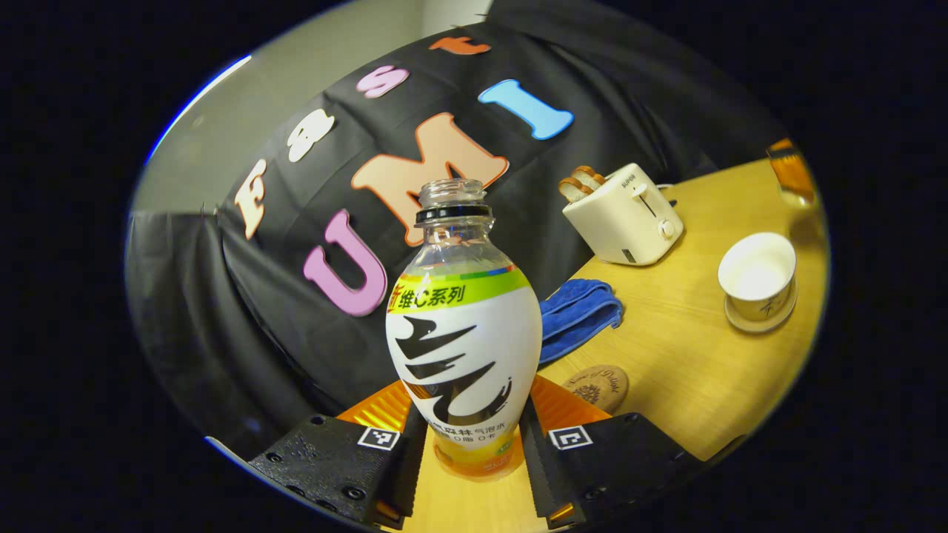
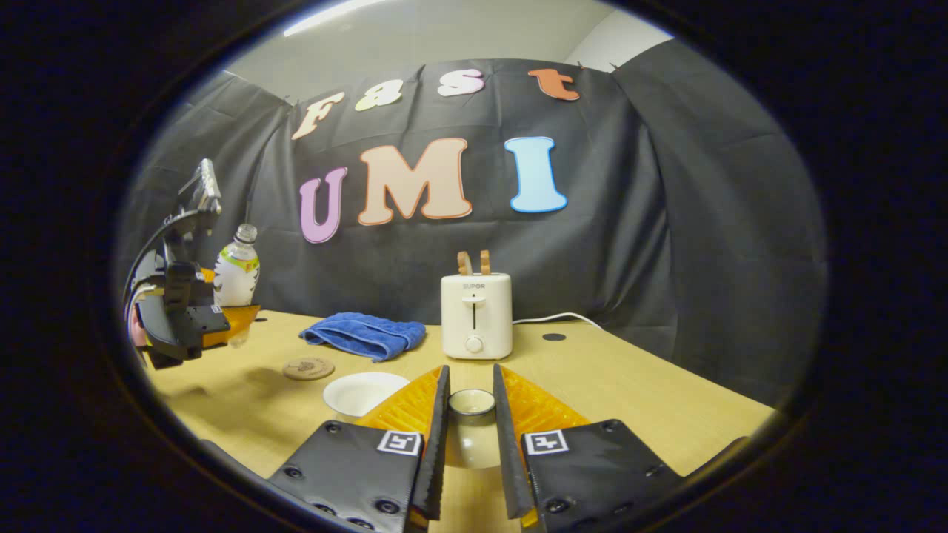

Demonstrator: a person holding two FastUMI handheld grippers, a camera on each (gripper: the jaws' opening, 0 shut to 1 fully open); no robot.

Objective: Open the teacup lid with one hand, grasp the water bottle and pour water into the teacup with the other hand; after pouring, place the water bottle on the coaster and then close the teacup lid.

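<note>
My left gripper (image 1: 474,437) is shut on the lower body of the water bottle (image 1: 463,333), which stands upright with no cap on its neck. To its right the white teacup (image 1: 757,277) sits uncovered on its saucer, and the round cork coaster (image 1: 597,386) lies close by the bottle. My right gripper (image 2: 471,414) is shut on the teacup lid (image 2: 472,403), held above the table just right of the uncovered teacup (image 2: 363,392). In the right gripper view the left gripper (image 2: 185,311) holds the bottle (image 2: 237,270) in the air at far left, behind the coaster (image 2: 308,368).
A cream toaster (image 2: 475,314) with two bread slices stands at the back by the black cloth wall, its cord trailing right. A folded blue cloth (image 2: 363,333) lies left of it. A small dark disc (image 2: 553,337) rests on the wooden table (image 2: 629,385).
</note>
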